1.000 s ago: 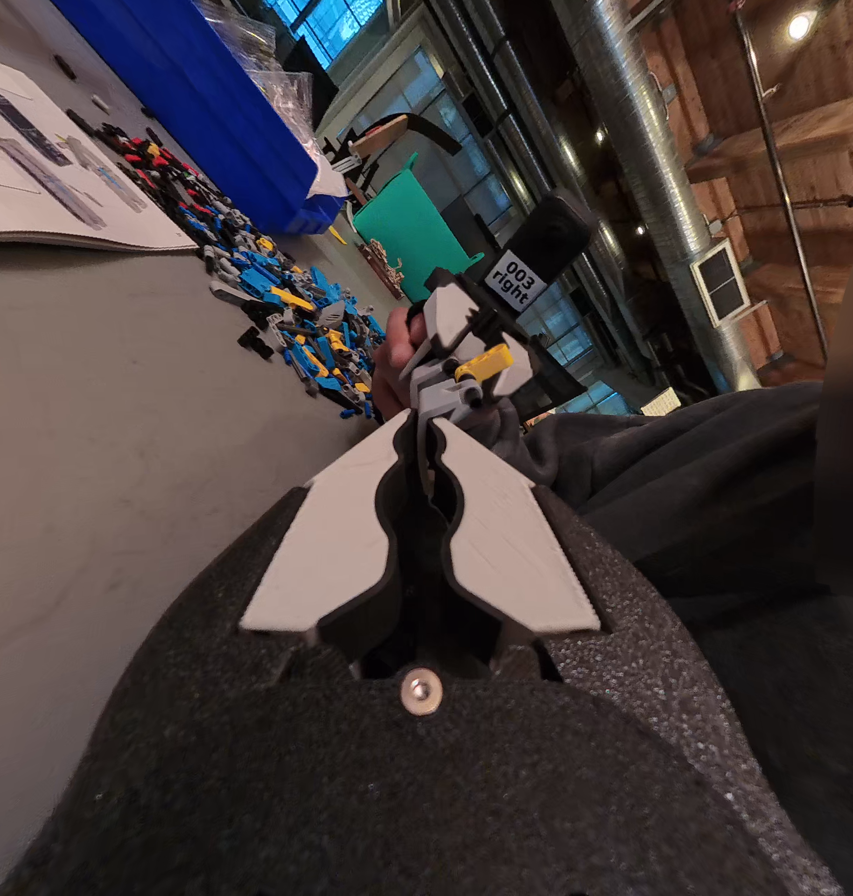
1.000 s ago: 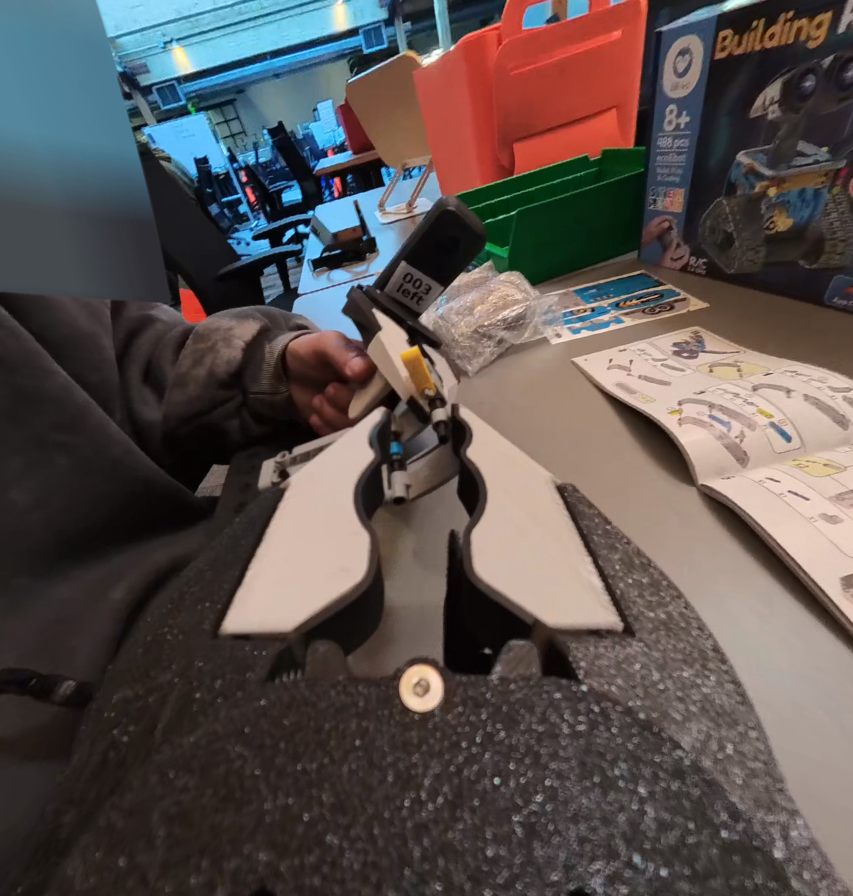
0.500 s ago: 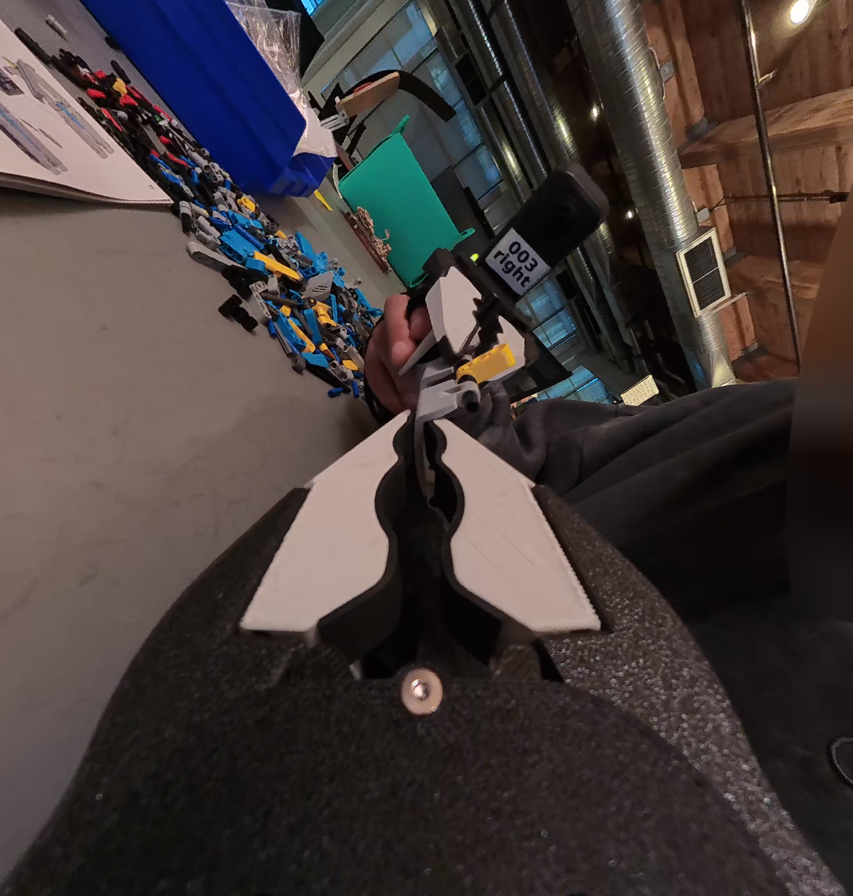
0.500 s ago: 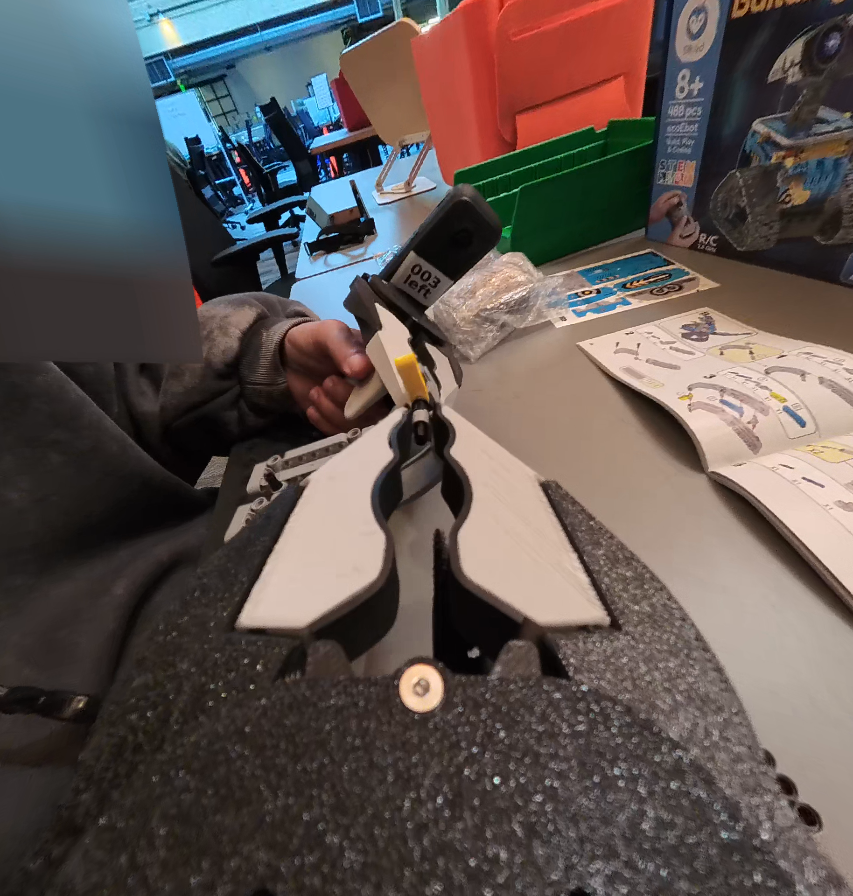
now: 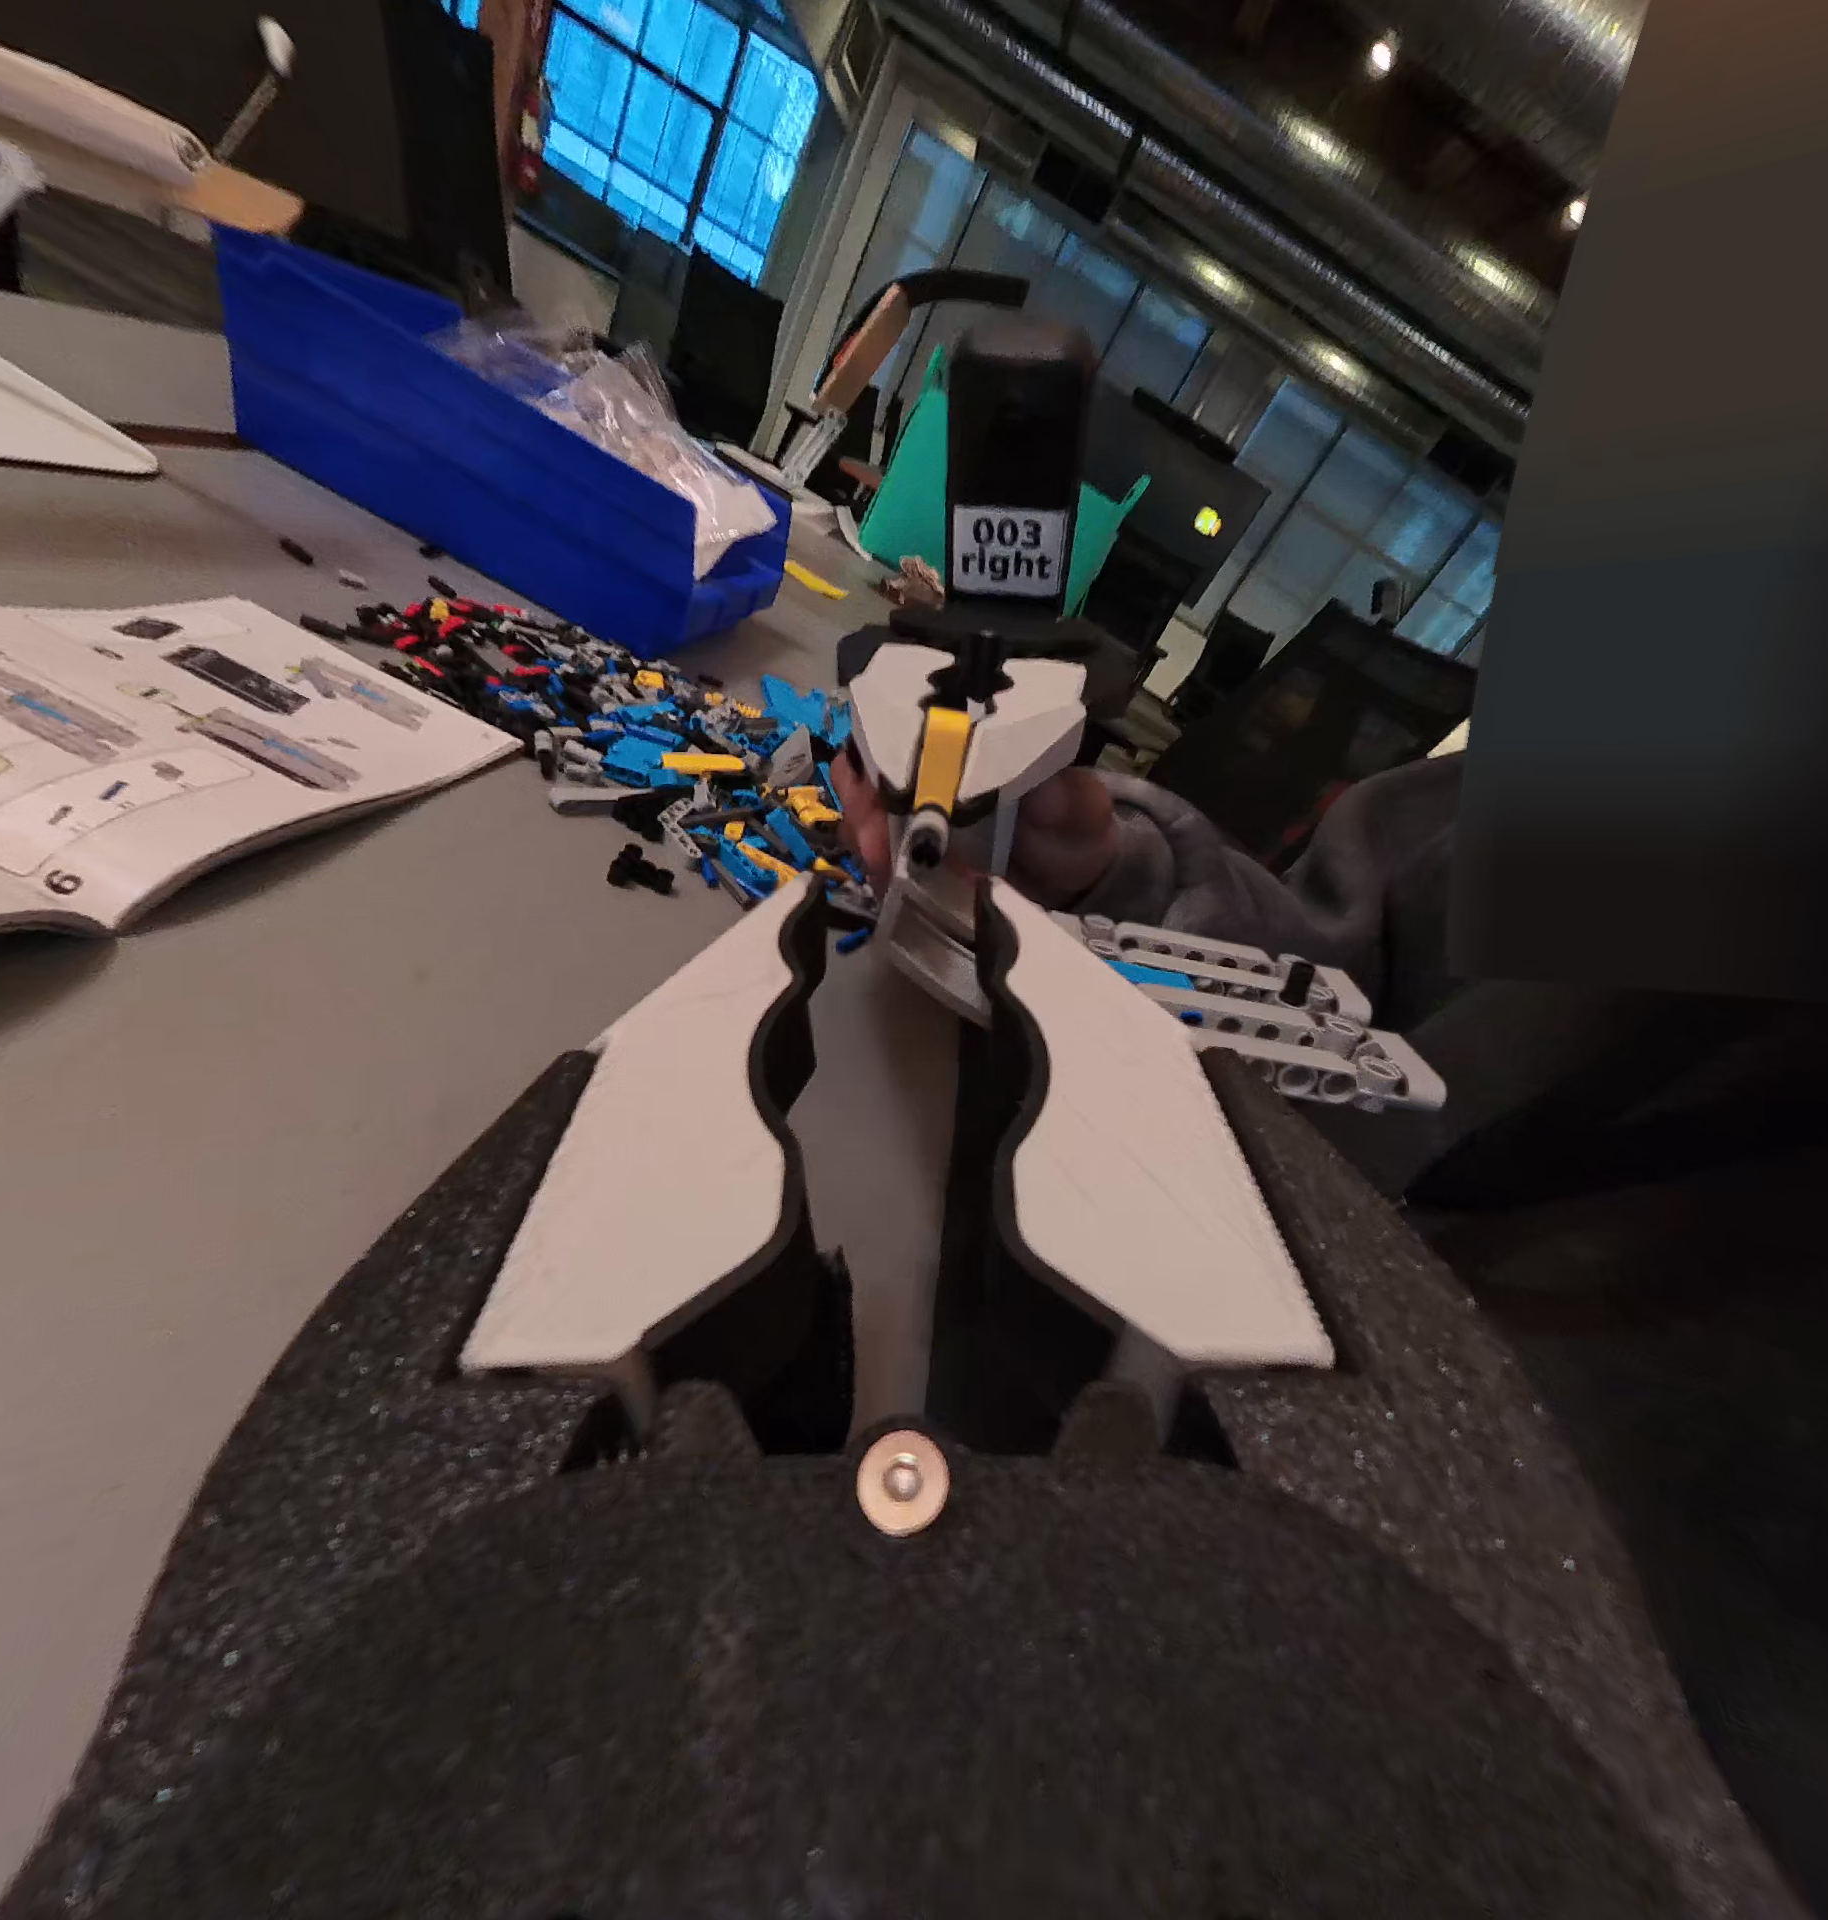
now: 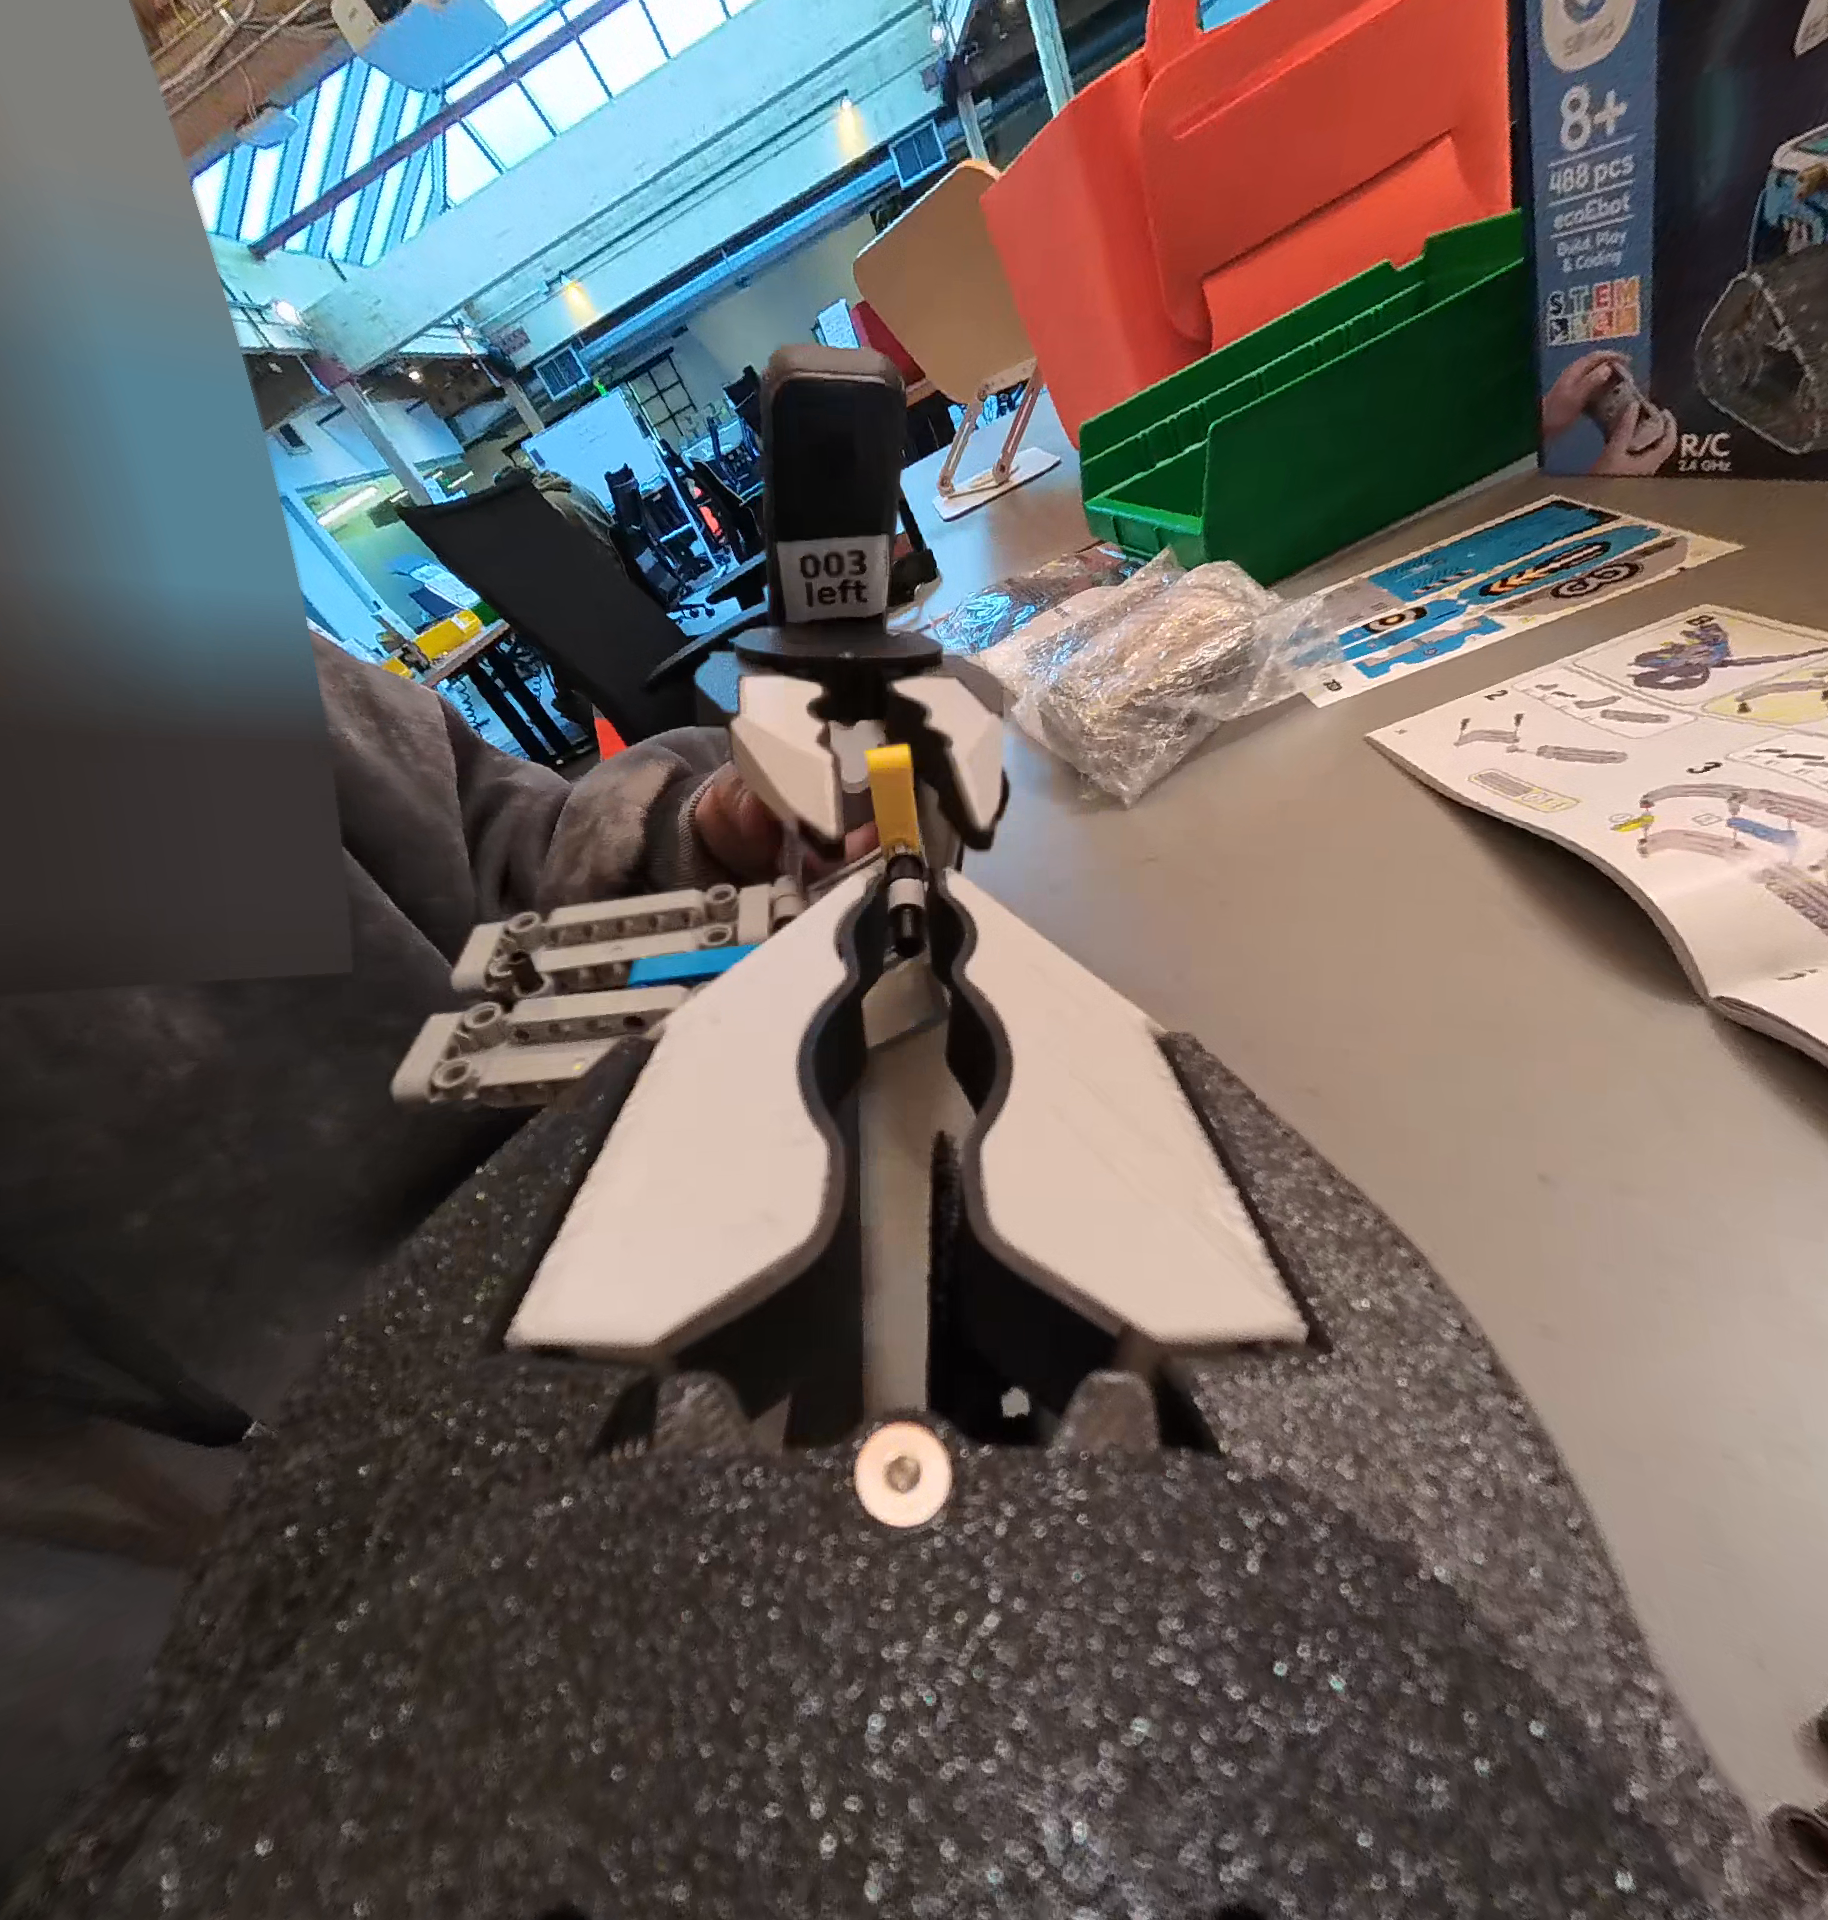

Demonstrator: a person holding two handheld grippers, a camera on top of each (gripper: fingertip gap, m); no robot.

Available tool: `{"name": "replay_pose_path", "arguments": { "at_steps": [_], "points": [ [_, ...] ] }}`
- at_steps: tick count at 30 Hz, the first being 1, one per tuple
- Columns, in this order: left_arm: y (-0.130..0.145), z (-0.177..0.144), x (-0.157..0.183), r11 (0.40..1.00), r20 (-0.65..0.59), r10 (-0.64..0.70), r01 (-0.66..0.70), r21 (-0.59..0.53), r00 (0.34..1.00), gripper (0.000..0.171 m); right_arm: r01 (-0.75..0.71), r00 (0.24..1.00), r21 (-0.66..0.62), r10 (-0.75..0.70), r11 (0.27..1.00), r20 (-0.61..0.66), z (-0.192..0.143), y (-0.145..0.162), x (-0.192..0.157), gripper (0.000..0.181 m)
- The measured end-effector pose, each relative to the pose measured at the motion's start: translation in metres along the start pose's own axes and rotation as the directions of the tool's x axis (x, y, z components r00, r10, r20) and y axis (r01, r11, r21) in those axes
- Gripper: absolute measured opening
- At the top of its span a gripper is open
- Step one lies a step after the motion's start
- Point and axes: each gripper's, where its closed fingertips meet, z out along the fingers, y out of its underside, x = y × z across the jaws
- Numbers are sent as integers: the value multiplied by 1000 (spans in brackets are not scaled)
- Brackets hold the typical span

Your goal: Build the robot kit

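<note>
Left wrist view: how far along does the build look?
Done: a grey beam frame with a blue piece lies assembled beside the tools. In hand: the right tool grips a yellow beam with pin; a grey panel sits at the left tool, grip unclear. Left: a large pile of loose parts beside the open booklet.

Dim indoors, motion blur, wide-angle distortion

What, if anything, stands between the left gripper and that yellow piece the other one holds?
Nothing visible blocks it. The yellow piece, in the right gripper, points its pin at the left gripper; only a grey part sits at the left tips.
</note>
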Motion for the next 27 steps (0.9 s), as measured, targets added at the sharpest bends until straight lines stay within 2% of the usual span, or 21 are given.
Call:
{"name": "replay_pose_path", "arguments": {
  "at_steps": [2, 5, 12, 17, 19, 21, 27],
  "points": [
    [-7, -3, 0, 999, -6, -3, 3, 40, 1000, 24, 4, 1000, -8, -4, 1000, 1, 1, 1, -1, 6],
    [-2, 0, 5, 999, -18, 37, -37, 12, 999, 9, 18, 1000, -30, -18, 999, 0, 5, 6, -3, 7],
    [6, 3, 17, 995, -63, 94, -95, -18, 994, 5, -2, 998, -17, 3, 1000, 62, 6, 5, -14, 5],
    [-1, 4, 18, 996, -65, 89, -88, 17, 994, 4, 8, 998, -140, 1, 990, 60, 19, 28, -14, 5],
    [5, 5, 16, 991, -41, 132, -133, -23, 990, 5, 53, 999, -199, -54, 979, -1, 26, 41, -6, 5],
    [-1, -1, 16, 995, -55, 96, -95, 15, 994, 4, 26, 999, -118, -21, 993, 40, 21, 25, -13, 5],
    [12, 1, 10, 995, -59, 64, -68, -70, 996, 6, 16, 1000, -99, -14, 995, 28, 14, 20, -8, 6]
  ]
}}
